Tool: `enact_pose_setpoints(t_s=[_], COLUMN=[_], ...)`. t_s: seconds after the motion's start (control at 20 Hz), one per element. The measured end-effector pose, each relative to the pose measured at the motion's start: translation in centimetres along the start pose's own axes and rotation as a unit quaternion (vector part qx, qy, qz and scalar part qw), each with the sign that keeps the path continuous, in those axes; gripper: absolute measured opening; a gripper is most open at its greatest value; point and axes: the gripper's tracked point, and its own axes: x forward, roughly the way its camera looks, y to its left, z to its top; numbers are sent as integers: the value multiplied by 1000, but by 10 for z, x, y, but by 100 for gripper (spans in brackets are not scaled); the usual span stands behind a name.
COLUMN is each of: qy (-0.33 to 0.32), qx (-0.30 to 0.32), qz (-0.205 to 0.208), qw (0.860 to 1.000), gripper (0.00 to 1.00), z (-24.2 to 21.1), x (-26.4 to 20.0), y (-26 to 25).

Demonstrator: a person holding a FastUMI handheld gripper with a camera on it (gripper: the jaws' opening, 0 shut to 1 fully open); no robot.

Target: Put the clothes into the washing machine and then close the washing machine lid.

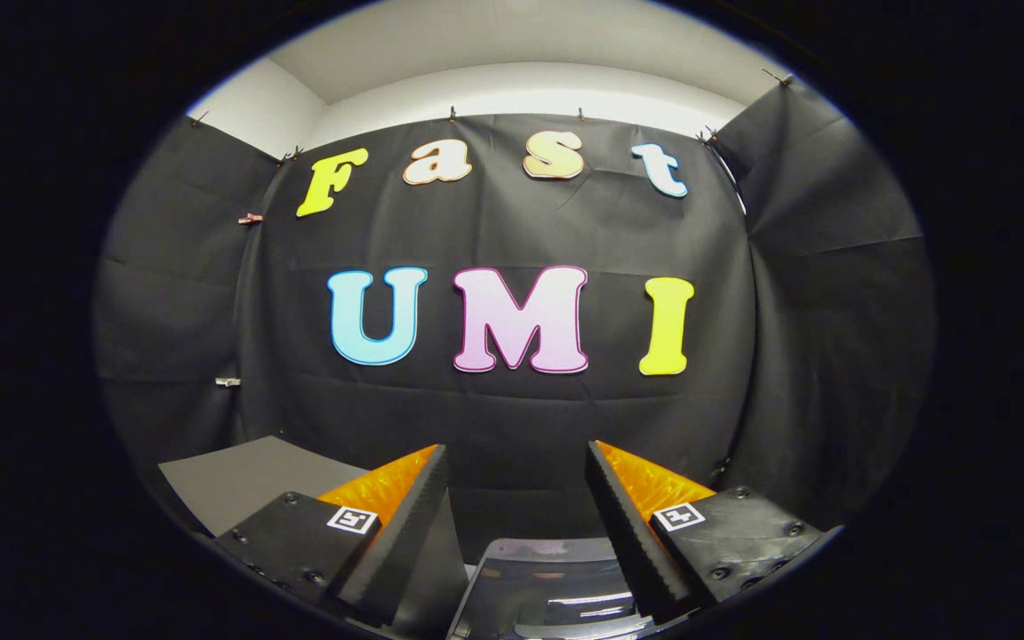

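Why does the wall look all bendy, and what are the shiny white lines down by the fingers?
Gripper view: the fisheye lens bulges the black cloth wall and curves its edges; focus looks sharp throughout. The white lines are glare from a light on a glossy dark surface between the open gripper fingers. The white ceiling is brightest.

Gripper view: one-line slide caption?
Open tool held level, nothing between its fingers, facing the booth's black cloth wall, above a glossy dark surface.
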Motion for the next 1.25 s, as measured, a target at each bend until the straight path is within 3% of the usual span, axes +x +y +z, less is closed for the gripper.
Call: enact_pose_setpoints(t_s=[0.4, 1.25], qy=[-2, -6], qx=[3, 4], qz=[27, 25], qw=[1000, 1000], gripper=[97, 97], z=[6, 11], x=[0, 8], y=[20, 20])
